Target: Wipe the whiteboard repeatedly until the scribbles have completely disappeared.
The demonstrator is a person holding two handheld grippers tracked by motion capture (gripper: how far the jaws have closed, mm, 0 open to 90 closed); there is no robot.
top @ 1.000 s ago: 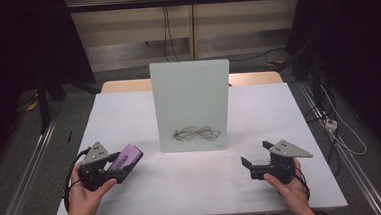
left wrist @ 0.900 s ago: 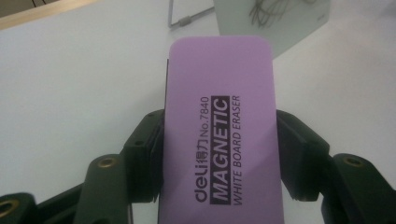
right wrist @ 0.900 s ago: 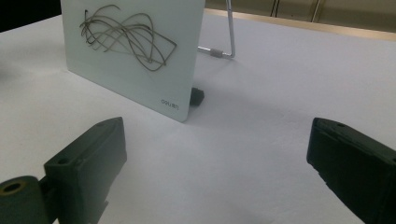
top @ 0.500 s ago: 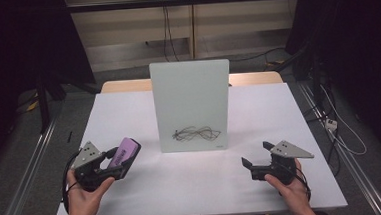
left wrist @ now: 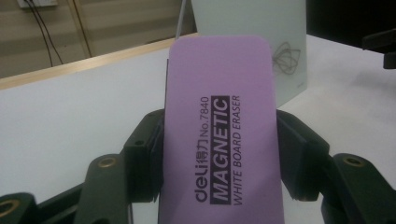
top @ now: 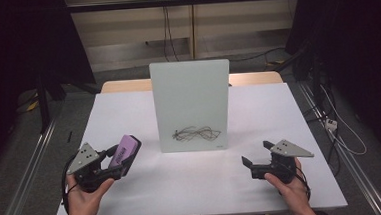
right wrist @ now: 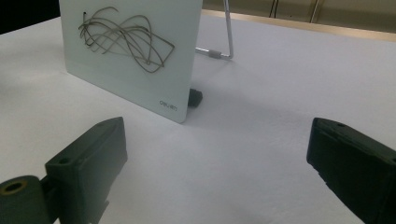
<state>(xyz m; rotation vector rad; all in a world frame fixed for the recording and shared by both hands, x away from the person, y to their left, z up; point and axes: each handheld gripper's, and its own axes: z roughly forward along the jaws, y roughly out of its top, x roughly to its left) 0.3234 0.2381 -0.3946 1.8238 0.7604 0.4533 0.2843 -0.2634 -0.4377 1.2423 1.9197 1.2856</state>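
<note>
A small whiteboard (top: pixel 191 105) stands upright on its wire stand at the middle of the white table (top: pixel 259 113), with a grey scribble (top: pixel 196 133) low on its face. The scribble (right wrist: pixel 123 37) and board (right wrist: pixel 140 70) fill the top left of the right gripper view. My left gripper (top: pixel 120 159) at the front left is shut on a purple magnetic whiteboard eraser (top: pixel 124 149), label up (left wrist: pixel 219 135), both jaws pressing its long sides. My right gripper (top: pixel 256 156) rests at the front right, open with nothing between its jaws (right wrist: pixel 224 172).
The board's wire stand (right wrist: pixel 224 35) and a black foot (right wrist: pixel 195 97) sit behind it. A wooden strip (top: pixel 254 78) runs along the table's far edge. Metal rails (top: pixel 352 162) flank the table, with cables (top: pixel 330 124) on the floor at right.
My left gripper with the eraser has shifted slightly and tilted, the eraser now pointing more toward the board. The right gripper has stayed put.
</note>
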